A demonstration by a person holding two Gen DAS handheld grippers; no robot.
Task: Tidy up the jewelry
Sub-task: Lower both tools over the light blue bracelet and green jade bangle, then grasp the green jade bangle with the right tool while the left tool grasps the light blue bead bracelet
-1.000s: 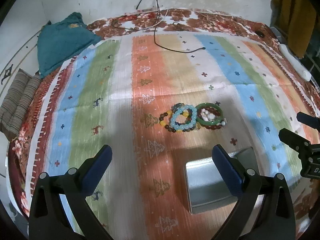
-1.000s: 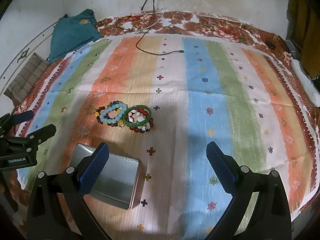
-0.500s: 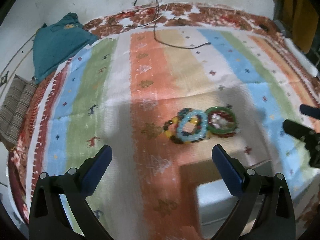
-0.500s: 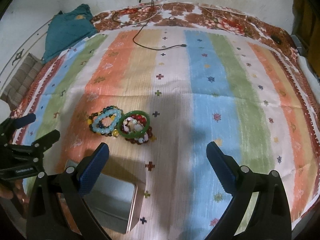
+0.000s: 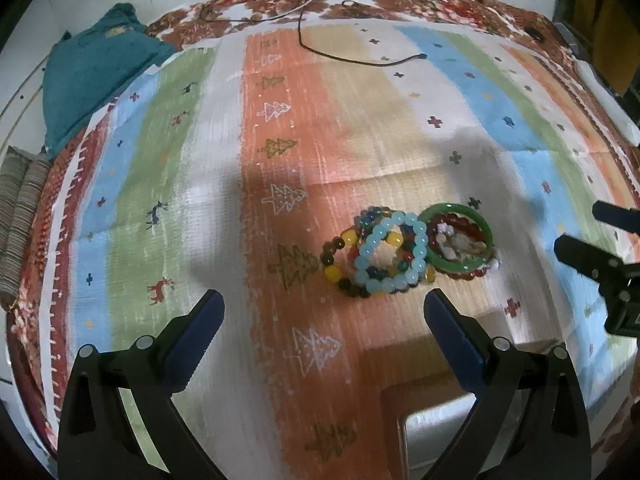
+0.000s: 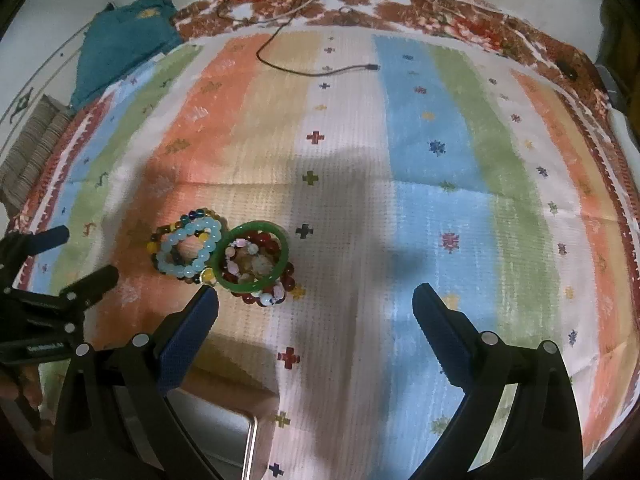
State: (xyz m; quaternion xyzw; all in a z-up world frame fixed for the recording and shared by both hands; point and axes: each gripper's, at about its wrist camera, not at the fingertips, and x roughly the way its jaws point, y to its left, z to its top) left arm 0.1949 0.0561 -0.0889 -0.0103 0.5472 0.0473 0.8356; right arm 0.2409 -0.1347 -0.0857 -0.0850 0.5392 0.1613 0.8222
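A pile of bracelets lies on the striped cloth: a pale blue bead bracelet (image 5: 390,256) (image 6: 187,252) over a multicoloured bead one (image 5: 340,270), and a green bangle (image 5: 460,242) (image 6: 253,256) over red and white beads. A silver metal tin (image 5: 436,436) (image 6: 224,436) sits nearer to me than the pile, partly behind the fingers. My left gripper (image 5: 324,316) is open and empty, just short of the pile and left of it. My right gripper (image 6: 316,308) is open and empty, its left fingertip (image 6: 206,304) close to the bangle.
A black cable (image 6: 316,70) lies across the far part of the cloth. A teal cloth (image 5: 96,76) and a striped cushion (image 5: 20,216) sit at the far left edge. A white object (image 5: 608,100) lies along the right edge.
Both grippers have moved forward toward the bracelet pile. The tin has slid lower in both views, now partly under the fingers. Both grippers stay open.
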